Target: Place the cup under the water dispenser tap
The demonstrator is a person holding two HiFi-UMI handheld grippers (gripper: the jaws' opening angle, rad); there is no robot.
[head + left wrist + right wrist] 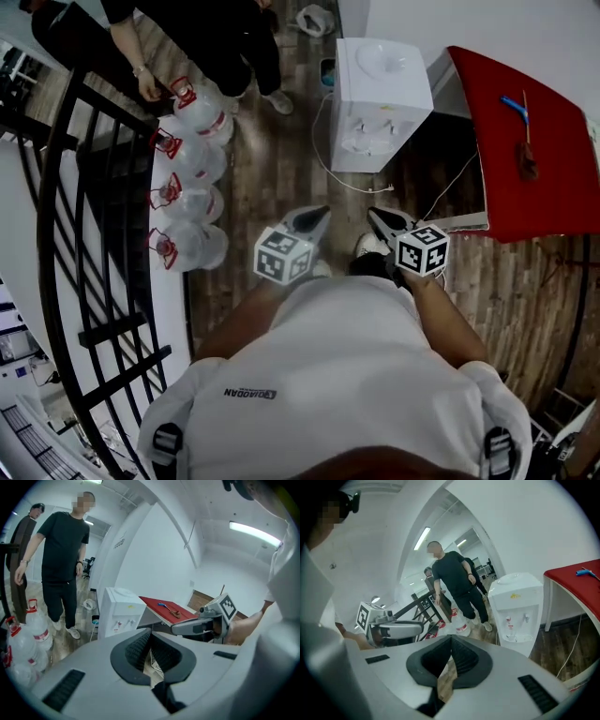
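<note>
- Wearer's white shirt [347,375] fills the lower head view – seen from above, both forearms reaching fwd.
- L gripper [312,218]: jaws pressed together, nothing between them; its own view [149,635] shows the ribbed pads meeting at the tip. 1 marker cube [283,255] sits behind the jaws.
- R gripper [379,219]: jaws likewise together and empty, confirmed in its own view [451,641]. 1 marker cube [422,248] on it.
- The 2 grippers are side by side, near each other but apart, both held in the air above the wood floor [272,178] and aimed toward the dispenser.
- Water dispenser [380,94]: 1 white unit standing on the floor ahead of the grippers, well apart from them, just beside the red table. 2 taps [526,617] on its front, over a recessed tray.
- Red table [525,141] to the R of the dispenser – 2 small items on it, 1 blue [513,105], 1 brown [527,159].
- 4 clear water jugs [192,155] w/ red handles in a row along the L, next to a black railing [94,234].
- 2 bystanders [63,550] in dark clothes stand by the jugs.
- 1 white cord [328,159] trails on the floor by the dispenser.
</note>
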